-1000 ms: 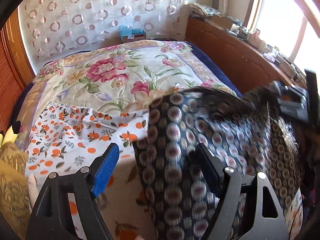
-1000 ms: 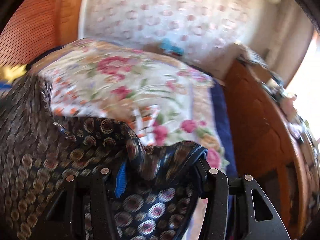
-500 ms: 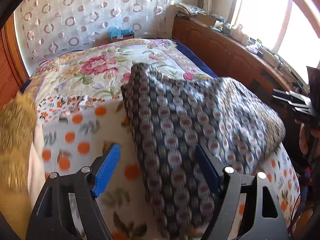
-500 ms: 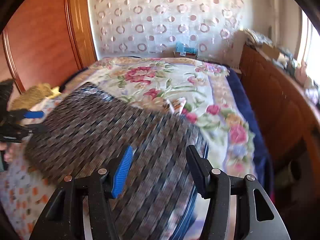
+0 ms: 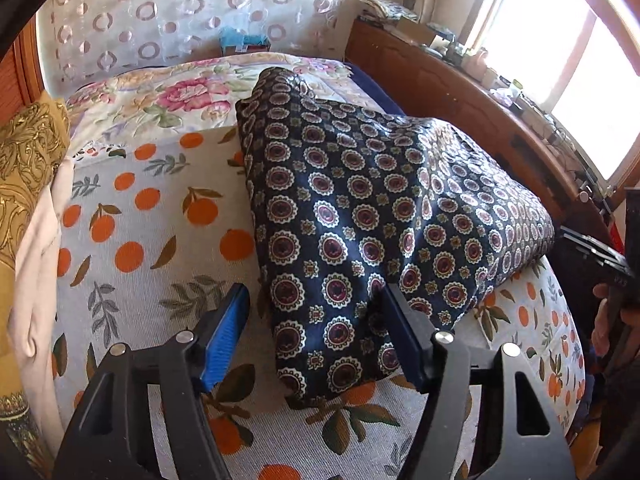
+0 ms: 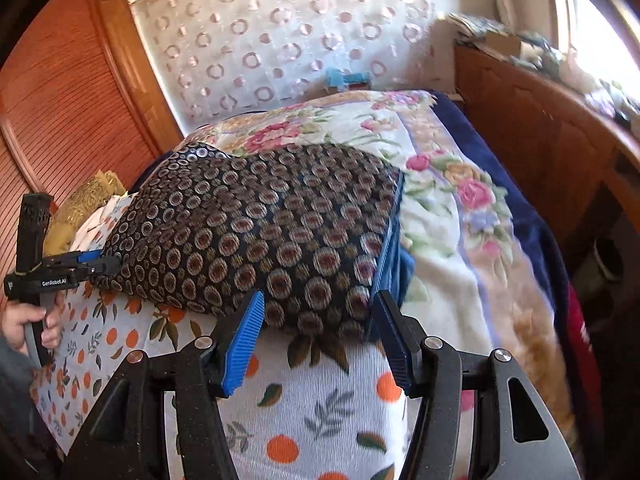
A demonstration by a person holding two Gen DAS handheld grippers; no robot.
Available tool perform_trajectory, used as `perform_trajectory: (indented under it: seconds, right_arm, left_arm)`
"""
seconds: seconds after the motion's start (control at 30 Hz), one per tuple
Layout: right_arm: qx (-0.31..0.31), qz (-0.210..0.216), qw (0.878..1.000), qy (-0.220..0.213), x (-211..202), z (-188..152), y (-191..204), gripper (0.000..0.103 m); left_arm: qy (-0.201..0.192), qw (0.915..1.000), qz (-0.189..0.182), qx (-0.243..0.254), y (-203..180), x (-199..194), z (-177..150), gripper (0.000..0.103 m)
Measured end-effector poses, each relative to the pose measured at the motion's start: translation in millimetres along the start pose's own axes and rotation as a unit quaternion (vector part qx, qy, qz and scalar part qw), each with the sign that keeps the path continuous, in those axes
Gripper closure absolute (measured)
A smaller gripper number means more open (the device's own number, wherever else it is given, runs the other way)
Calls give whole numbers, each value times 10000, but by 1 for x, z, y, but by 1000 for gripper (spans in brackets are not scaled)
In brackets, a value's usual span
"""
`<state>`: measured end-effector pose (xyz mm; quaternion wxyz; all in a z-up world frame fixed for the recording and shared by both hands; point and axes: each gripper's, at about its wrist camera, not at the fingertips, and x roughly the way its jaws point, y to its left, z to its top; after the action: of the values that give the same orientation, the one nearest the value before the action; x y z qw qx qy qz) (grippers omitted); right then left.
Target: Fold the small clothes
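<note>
A dark navy garment with round medallion print (image 5: 372,216) lies spread on an orange-print white cloth (image 5: 152,216) on the bed. It also shows in the right wrist view (image 6: 260,224). My left gripper (image 5: 316,336) is open, its jaws wide apart at the garment's near corner, not gripping it. My right gripper (image 6: 320,336) is open at the garment's other near edge, holding nothing. The left gripper also shows at the far left of the right wrist view (image 6: 100,262), at the garment's edge.
A floral blanket (image 5: 168,96) covers the bed behind. A gold-patterned cloth (image 5: 24,160) and a pale garment (image 5: 36,264) lie at the left. A wooden ledge (image 5: 460,80) with clutter runs along the right under the window. The orange-print cloth also shows in the right wrist view (image 6: 320,412).
Both grippers have let go of the dark garment. It was held up and swung a second ago; now it lies flat on the orange-print cloth, and both grippers have drawn back.
</note>
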<state>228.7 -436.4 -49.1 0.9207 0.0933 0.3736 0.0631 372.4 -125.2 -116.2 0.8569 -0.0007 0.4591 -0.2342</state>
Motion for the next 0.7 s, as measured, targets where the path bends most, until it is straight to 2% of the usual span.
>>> perform_trajectory:
  seconds: [0.13,0.23,0.4,0.5,0.6,0.7]
  right_arm:
    - [134,87,9996,211,-6,-14,5,35]
    - [256,86,9992,294,0,-14,2,32]
    - [560,30,9983,130,4,-2,-13,31]
    - [870,296,9958,44,8,7,-25,31]
    - [1131,544,9921,-1,15,12,-30,31]
    - [1179,495,9918,-20,21,16,-30,31]
  left_arm:
    - [-44,10000,11,37,-1,-2,-4,35]
    - [-109,9999,42,48,-2,-4,-6,43]
    - [-154,9998,63,139,-7,-3,-7,52]
    - [-160,9998,35,138,-6,-2,-6,58]
    - [-183,9997,-5,129,-6,-1,-5,67]
    - [-202,9996,-24,210,-8,-1,-6,82]
